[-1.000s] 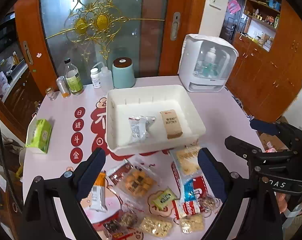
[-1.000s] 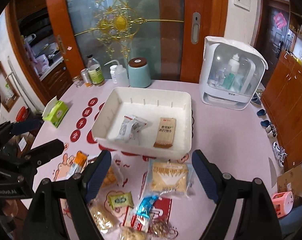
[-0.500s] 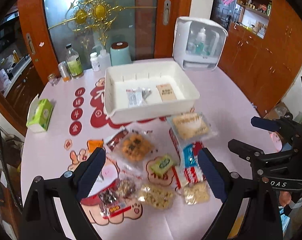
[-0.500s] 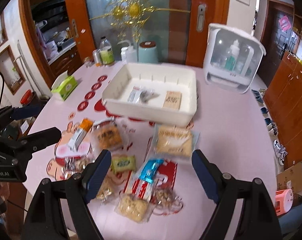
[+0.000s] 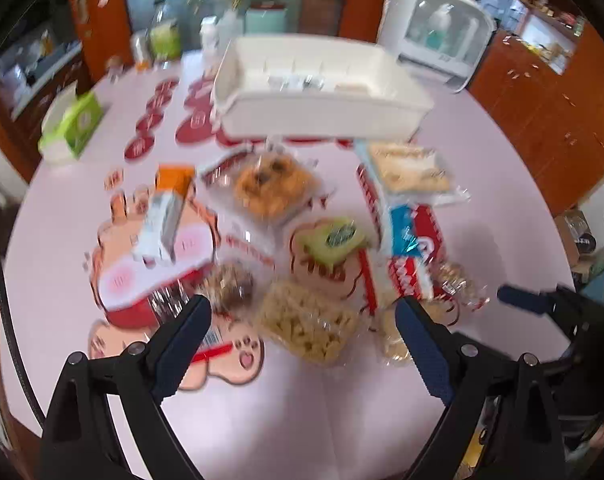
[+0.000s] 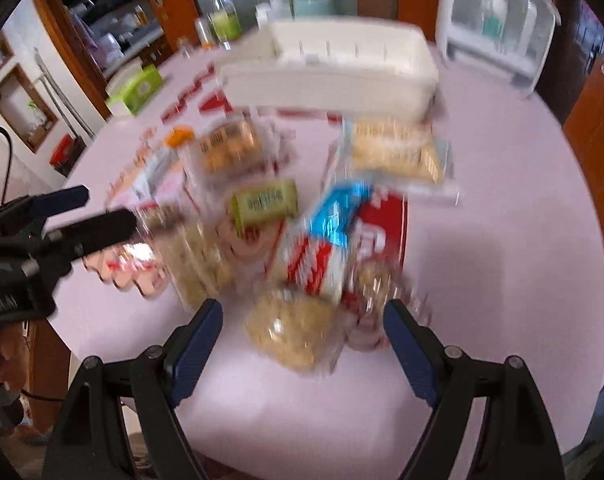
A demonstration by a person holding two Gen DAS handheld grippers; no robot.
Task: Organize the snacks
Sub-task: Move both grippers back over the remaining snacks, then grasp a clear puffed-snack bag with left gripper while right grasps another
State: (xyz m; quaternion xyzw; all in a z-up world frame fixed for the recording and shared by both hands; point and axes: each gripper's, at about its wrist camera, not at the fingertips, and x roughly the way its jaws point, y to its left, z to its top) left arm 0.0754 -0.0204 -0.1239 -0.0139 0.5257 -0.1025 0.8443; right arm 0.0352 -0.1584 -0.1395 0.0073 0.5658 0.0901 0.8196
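Item 1: our left gripper and right gripper, jaws spread wide, nothing between them; we hang above the near edge of the pink table.

Item 2: snack packets, loose, across the table's middle. Nearest us, a clear bag of pale puffs; beyond it a small green packet, a blue-and-red wrapper, an orange-cookie bag.

Handling, as we judge it: light, crinkly, slippery film, crushable contents. We would pinch a sealed end or the flat sides gently.

Item 3: white bin, toward the far edge, already holding a few packets.
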